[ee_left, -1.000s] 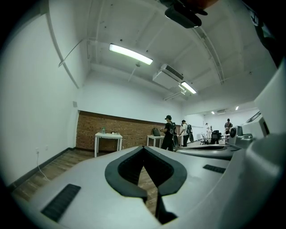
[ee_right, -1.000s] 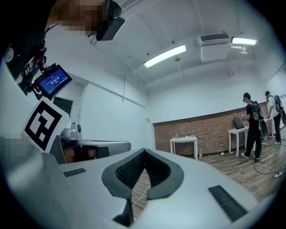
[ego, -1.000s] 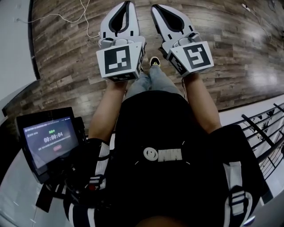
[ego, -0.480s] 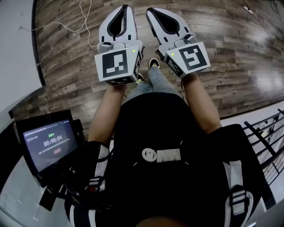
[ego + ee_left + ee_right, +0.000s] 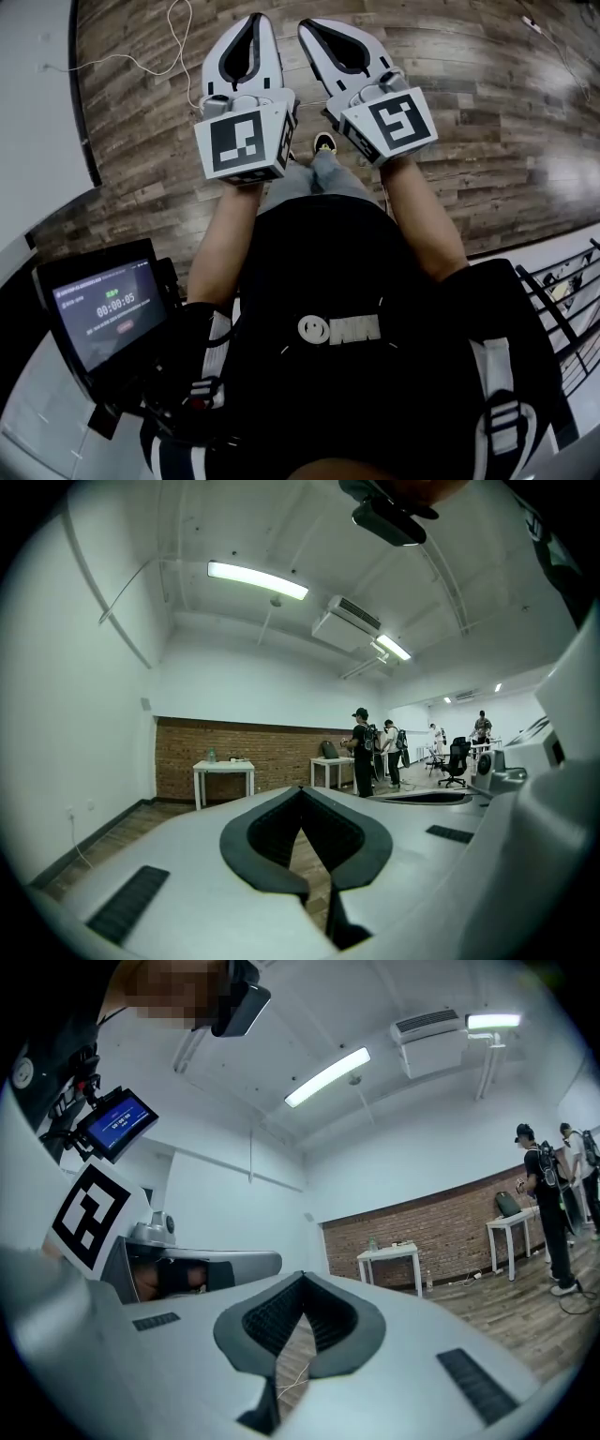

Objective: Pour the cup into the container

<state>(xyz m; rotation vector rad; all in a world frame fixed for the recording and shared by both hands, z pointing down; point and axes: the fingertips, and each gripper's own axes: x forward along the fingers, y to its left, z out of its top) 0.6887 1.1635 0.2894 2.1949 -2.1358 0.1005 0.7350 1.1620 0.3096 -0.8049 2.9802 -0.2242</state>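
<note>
Most of the head view is a brown wood floor (image 5: 469,112), seen from high up. At the far end of the room, in the left gripper view, a low brick wall (image 5: 234,757) runs under the white wall. Next in size is the person's black top (image 5: 347,328), which fills the bottom of the head view, with both bare arms reaching out over the floor. Each hand holds a big white gripper, and the two sit side by side, close but not touching. The left gripper (image 5: 255,19) has its jaws shut tight, tips together, with nothing between them; only floor shows through the gap in the dark pads. The right gripper (image 5: 309,24) is shut the same way and holds nothing too. A black and white marker cube (image 5: 242,142) sits on the back of the left one. A dark screen (image 5: 108,314) with small numbers hangs at the person's left side. A white table (image 5: 223,766) stands by the brick wall. One shoe (image 5: 324,142) peeks out between the arms. A thin white cable (image 5: 178,47) lies on the floor. I cannot tell from any view where the cup or the container is.
</note>
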